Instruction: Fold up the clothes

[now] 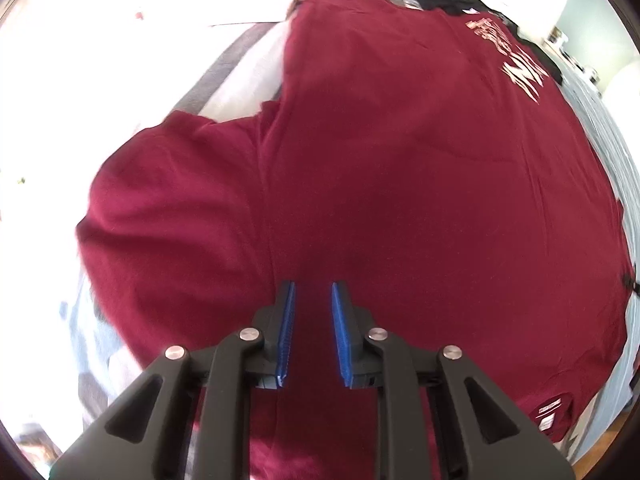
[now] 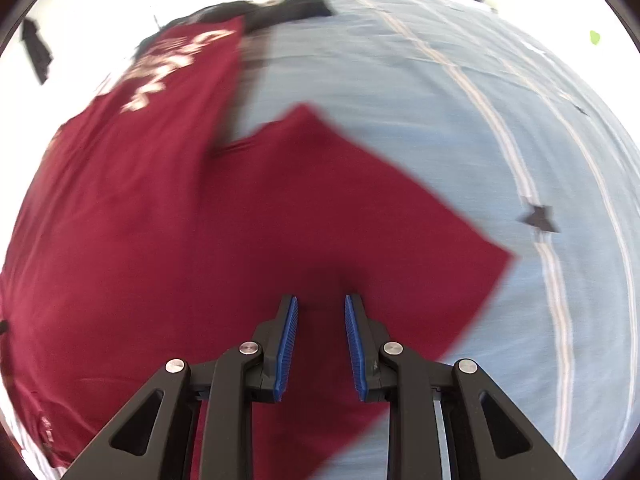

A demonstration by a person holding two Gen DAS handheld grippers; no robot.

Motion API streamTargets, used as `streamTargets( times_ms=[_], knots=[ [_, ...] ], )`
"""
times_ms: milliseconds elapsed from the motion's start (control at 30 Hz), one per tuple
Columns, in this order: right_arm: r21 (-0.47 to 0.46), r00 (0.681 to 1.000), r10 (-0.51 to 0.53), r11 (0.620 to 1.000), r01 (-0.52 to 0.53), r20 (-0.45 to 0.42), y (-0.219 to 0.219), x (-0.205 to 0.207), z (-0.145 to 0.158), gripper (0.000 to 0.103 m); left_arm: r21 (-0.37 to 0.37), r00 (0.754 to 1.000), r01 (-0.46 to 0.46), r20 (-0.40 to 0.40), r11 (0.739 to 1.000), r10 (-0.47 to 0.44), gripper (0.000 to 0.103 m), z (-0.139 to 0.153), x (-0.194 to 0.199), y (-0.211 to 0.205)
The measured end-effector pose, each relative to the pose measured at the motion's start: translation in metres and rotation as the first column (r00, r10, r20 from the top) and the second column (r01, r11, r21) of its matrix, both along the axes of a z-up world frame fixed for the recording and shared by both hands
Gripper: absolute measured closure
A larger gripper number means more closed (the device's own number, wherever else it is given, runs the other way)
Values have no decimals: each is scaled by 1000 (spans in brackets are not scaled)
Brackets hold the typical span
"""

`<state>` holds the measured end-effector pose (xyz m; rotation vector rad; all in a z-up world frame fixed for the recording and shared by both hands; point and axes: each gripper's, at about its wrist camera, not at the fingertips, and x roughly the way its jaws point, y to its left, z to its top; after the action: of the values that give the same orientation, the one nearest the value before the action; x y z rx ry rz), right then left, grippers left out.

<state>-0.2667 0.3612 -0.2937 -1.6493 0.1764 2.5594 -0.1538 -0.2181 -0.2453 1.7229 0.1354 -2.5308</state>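
Maroon shirt point(image 1: 400, 200) spread flat on a blue sheet point(image 2: 400, 80), both grippers above it.

The left gripper point(image 1: 313, 292) stands at 6 o'clock over the shirt body, jaws narrowly apart, nothing between them; a sleeve point(image 1: 160, 208) lies at 9 o'clock. The right gripper point(image 2: 321, 304) hangs likewise, narrowly parted and empty, over the other sleeve point(image 2: 360, 208), which reaches toward 3 o'clock. Dark clothes point(image 2: 280, 8) lie at 12 o'clock.
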Motion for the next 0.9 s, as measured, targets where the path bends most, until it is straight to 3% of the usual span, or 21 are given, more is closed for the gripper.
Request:
streamTargets(
  times_ms=[100, 233, 467, 567, 700, 767, 800, 833, 867, 900],
  knots=[
    [-3, 996, -90, 996, 90, 20, 36, 2, -1, 76, 0, 1000, -21, -17, 1000, 21, 86, 12, 9, 6],
    [-6, 989, -151, 989, 151, 9, 61, 3, 4, 55, 10, 999, -31, -34, 999, 31, 86, 28, 20, 18],
    [-105, 983, -184, 977, 184, 14, 69, 5, -11, 52, -1, 1000, 1, -24, 1000, -1, 86, 32, 6, 35],
    [-135, 980, -198, 971, 195, -12, 77, 7, -9, 43, 2, 1000, 7, -16, 1000, -7, 86, 25, -5, 35],
    [-157, 984, -172, 974, 164, -41, 60, 1, -15, 42, 17, 1000, 9, -13, 1000, -8, 86, 18, 0, 28],
    [-154, 989, -139, 979, 130, -48, 51, -3, -13, 50, 20, 1000, 12, -13, 1000, -12, 86, 17, 3, 25],
    [-152, 990, -132, 981, 123, -47, 51, -5, -11, 63, 21, 1000, 11, -15, 1000, -11, 86, 17, 5, 22],
    [-151, 990, -132, 981, 123, -45, 50, -6, -7, 84, 27, 1000, 7, -19, 1000, -6, 86, 18, 6, 18],
    [-156, 990, -133, 980, 124, -45, 47, -5, -3, 95, 34, 1000, -1, -24, 999, 2, 86, 19, 8, 13],
    [-155, 990, -129, 981, 119, -54, 43, -2, 5, 98, 41, 1000, -9, -28, 999, 10, 86, 21, 10, 8]
  ],
)
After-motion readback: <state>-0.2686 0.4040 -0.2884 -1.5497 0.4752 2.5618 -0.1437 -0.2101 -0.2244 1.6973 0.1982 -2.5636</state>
